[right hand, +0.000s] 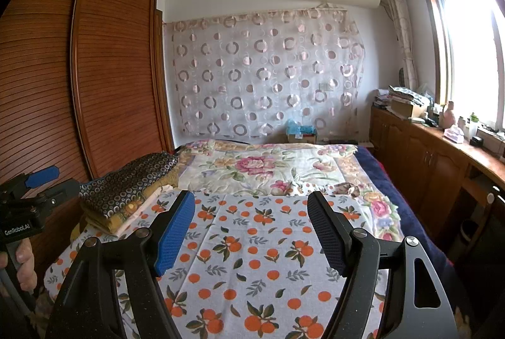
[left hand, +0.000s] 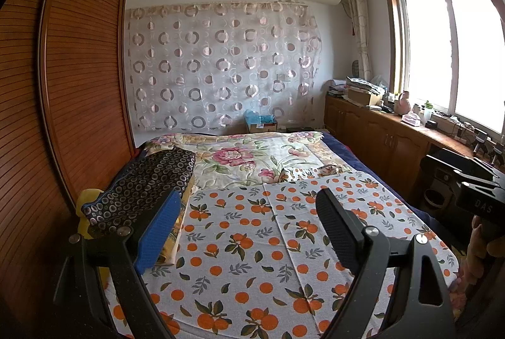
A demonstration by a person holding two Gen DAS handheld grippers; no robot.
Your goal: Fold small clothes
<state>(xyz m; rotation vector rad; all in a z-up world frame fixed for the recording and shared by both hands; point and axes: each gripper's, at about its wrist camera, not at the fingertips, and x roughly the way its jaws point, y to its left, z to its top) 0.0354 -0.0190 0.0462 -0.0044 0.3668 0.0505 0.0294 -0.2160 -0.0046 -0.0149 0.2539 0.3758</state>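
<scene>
Tongs come first: the left gripper has its two fingers spread wide with nothing between them; the right gripper is spread wide too, and it grips nothing; both hang above the bed, not touching the cloth.

Under them lies the orange-print cloth, white with little oranges and leaves; it is spread flat on the near end of the bed, with fold lines running across it; it looks thin, soft and light, so it will likely bend and flop when lifted, and it should not slip much on the bumpy finger pads; good places to pinch look like the near corners or an edge, one for each gripper.

To the left, just beside the cloth, sits a pile of folded clothes; the top one is dark with small rings.

Farther off, a flowered quilt covers the bed; past that hangs a ring-pattern curtain; a brown wardrobe stands at the left.
</scene>
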